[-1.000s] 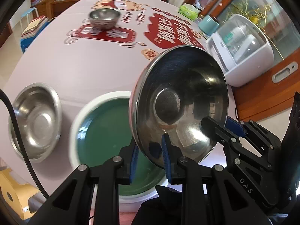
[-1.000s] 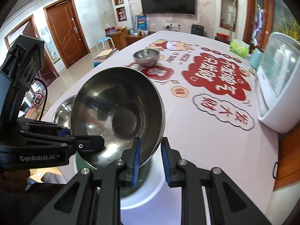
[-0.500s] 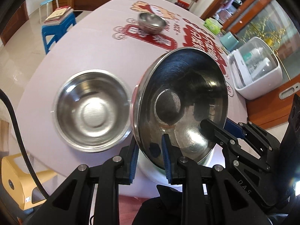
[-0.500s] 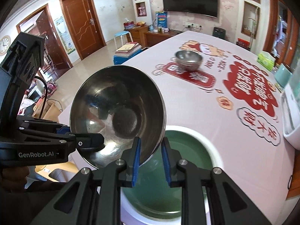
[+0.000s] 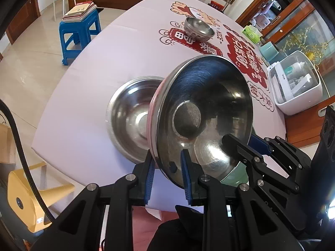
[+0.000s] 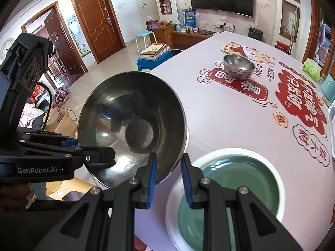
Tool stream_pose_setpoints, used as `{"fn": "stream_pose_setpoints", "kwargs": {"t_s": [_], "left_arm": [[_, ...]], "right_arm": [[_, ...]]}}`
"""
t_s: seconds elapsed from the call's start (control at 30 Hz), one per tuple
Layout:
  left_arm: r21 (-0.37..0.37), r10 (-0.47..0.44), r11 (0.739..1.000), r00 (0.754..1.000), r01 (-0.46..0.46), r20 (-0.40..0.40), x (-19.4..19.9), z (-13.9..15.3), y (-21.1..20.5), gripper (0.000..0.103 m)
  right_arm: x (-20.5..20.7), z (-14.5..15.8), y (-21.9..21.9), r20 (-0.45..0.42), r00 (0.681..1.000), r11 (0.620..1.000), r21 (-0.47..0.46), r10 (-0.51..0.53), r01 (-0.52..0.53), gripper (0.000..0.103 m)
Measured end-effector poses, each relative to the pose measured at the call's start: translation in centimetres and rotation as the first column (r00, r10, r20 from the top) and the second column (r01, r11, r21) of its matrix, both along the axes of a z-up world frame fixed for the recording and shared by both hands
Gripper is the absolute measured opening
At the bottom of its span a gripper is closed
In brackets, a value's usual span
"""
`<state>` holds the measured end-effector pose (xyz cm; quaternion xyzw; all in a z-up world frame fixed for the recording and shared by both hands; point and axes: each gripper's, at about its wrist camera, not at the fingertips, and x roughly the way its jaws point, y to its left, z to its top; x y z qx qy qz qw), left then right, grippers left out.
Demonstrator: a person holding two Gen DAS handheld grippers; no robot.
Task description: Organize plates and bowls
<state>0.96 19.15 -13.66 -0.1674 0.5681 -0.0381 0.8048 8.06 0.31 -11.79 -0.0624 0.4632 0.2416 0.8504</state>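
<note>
Both grippers hold one large steel bowl (image 5: 209, 96) (image 6: 129, 104) by its rim, tilted up on edge above the pink printed table (image 5: 125, 58). My left gripper (image 5: 167, 172) is shut on the near rim; from the side my right gripper (image 5: 240, 146) clamps the rim. In the right wrist view my right gripper (image 6: 168, 171) pinches the rim and the left gripper (image 6: 98, 156) comes in from the left. Under the held bowl a second steel bowl (image 5: 127, 121) rests on the table. A green plate (image 6: 230, 188) with a white rim lies to the right. A small steel bowl (image 5: 199, 29) (image 6: 238, 67) stands far back.
A white countertop appliance (image 5: 297, 83) stands at the table's right edge, with a teal cup (image 5: 269, 51) and a green tissue box (image 5: 252, 33) behind it. Off the table are a blue stool with books (image 5: 79, 31) and a yellow chair (image 5: 27, 198). The table's near-left corner is close.
Both grippers have carried the tilted bowl sideways, from above the green plate to above the steel bowl on the table. Their hold on the rim looks the same.
</note>
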Motion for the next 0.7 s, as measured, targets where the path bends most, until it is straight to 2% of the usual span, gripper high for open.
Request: {"fn": "stream_pose_setpoints", "kwargs": {"t_s": [0.3,0.5,0.67,0.7], "left_arm": [[0.011,-0.081,0.997,0.995,0.081,-0.051,1.8,-1.4,3.1,0.023],[0.029,-0.162,0.986,0.984,0.164,-0.081,3.3,-2.5,4.1,0.023],[0.023,-0.182,0.982,0.976,0.186,-0.117,4.1,-3.4,4.7,0.024],[0.031,-0.183,0.982,0.976,0.188,-0.120,4.3,-3.4,4.8,0.024]], "right_arm": [[0.5,-1.3,2.4,-0.026,0.996,0.996,0.031,-0.084,0.084,0.024],[0.4,-2.7,3.5,-0.061,0.984,0.985,0.040,-0.167,0.169,0.024],[0.5,-3.3,4.8,-0.078,0.980,0.983,-0.025,-0.182,0.181,0.029],[0.4,-3.2,5.1,-0.075,0.981,0.984,-0.036,-0.179,0.177,0.033]]}}
